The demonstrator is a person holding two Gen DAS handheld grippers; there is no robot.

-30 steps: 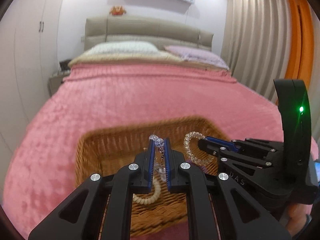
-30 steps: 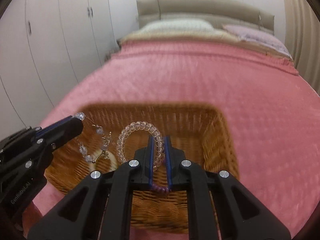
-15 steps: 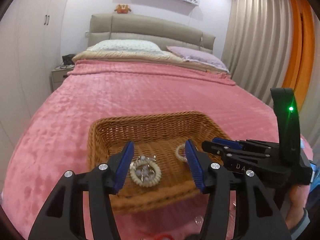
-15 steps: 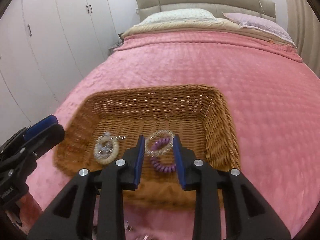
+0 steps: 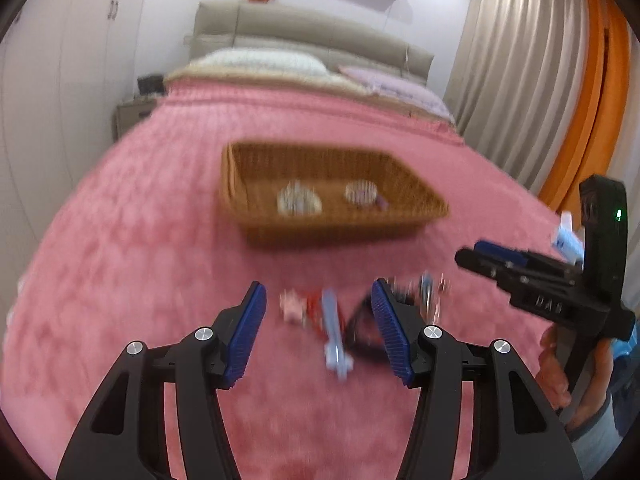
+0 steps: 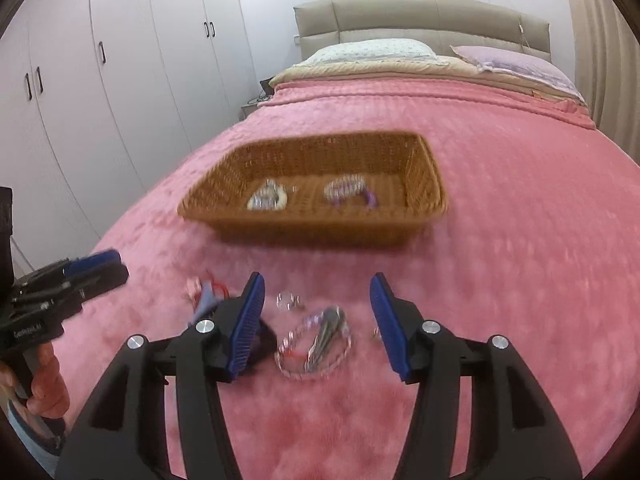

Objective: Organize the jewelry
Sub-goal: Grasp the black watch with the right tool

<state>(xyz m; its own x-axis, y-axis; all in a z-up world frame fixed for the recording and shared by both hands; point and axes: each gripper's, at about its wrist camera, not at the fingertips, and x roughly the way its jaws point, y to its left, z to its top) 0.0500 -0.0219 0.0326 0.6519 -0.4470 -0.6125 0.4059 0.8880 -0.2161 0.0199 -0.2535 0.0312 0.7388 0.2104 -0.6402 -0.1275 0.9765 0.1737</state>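
A wicker basket point(image 6: 312, 224) sits on the pink bed and holds a cream bracelet with clear beads point(image 6: 267, 200) and a clear bracelet on a purple one point(image 6: 349, 193); the basket also shows in the left wrist view point(image 5: 336, 230). My left gripper point(image 5: 318, 328) is open and empty above loose pieces: a pale blue clip point(image 5: 334, 332), a pink and red item point(image 5: 298, 308) and a black band point(image 5: 360, 336). My right gripper point(image 6: 316, 316) is open and empty above a beaded bracelet point(image 6: 314, 350) with a grey clip point(image 6: 326, 334) across it.
The pink blanket point(image 6: 520, 240) covers the whole bed. Pillows point(image 6: 372, 50) and a headboard are at the far end. White wardrobes point(image 6: 100, 80) stand at the left, curtains point(image 5: 520, 60) at the right. A small clear bead piece point(image 6: 288, 302) lies near the bracelet.
Both grippers opened and dropped their bracelets into the basket, then pulled back toward the near edge of the bed, over the loose jewelry.
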